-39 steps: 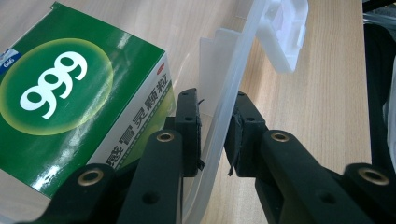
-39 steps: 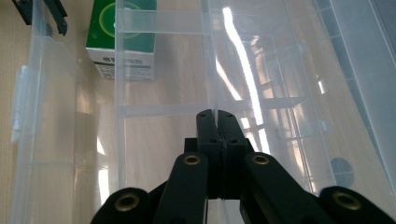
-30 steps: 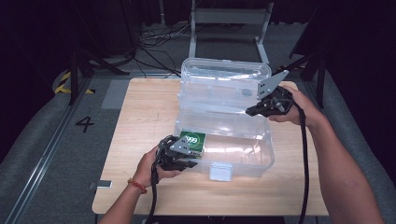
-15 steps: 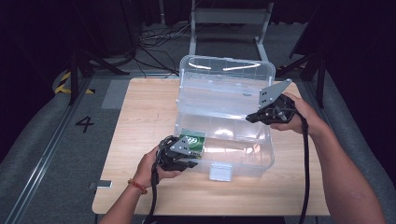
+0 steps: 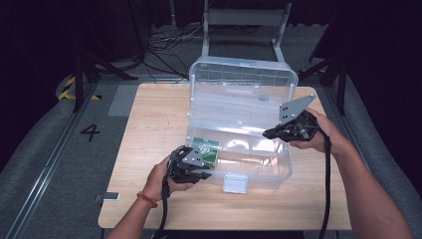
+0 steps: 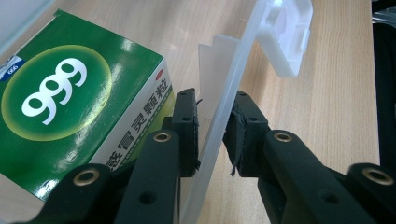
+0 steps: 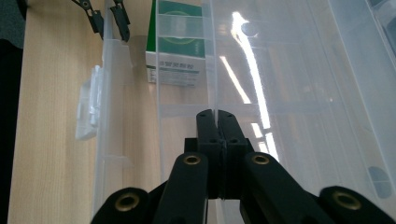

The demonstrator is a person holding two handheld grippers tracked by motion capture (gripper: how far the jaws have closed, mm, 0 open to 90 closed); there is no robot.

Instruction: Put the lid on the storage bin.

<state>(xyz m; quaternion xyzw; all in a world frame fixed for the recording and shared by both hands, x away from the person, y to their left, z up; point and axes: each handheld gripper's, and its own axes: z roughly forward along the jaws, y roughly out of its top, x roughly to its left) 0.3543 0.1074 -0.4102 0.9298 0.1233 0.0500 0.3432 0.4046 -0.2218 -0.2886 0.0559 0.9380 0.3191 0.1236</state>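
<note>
1. we start with the table (image 5: 149, 119), a pale wood top that carries a clear plastic storage box (image 5: 239, 149); its lid (image 5: 244, 79) stands open and upright at the far side.
2. inside the box, at its near left corner, lies a green medicine carton (image 5: 206, 147) (white "999" on its top face), flat on the floor of the box and just inside the front wall.
3. the step in hand, as we judge it, is working with the open box while both tools steady it: the carton is already in, and the lid is not yet down.
4. our left hand-held gripper (image 6: 212, 133) sits at the near left corner; its jaws straddle the front wall (image 6: 233, 84) of the box, one inside next to the carton and one outside. they stand narrow, yet thin gaps show at both pads, so we read no real clamp.
5. our right hand-held gripper (image 7: 217, 116) comes in from the right end of the box, tilted down, jaws fully together on the edge of a thin clear wall or divider (image 7: 211, 56); we cannot tell which panel it is.
6. the next move calls for freeing that thin panel, then reaching back to the lid and swinging it forward until the front latch (image 5: 235, 183) can catch.
</note>
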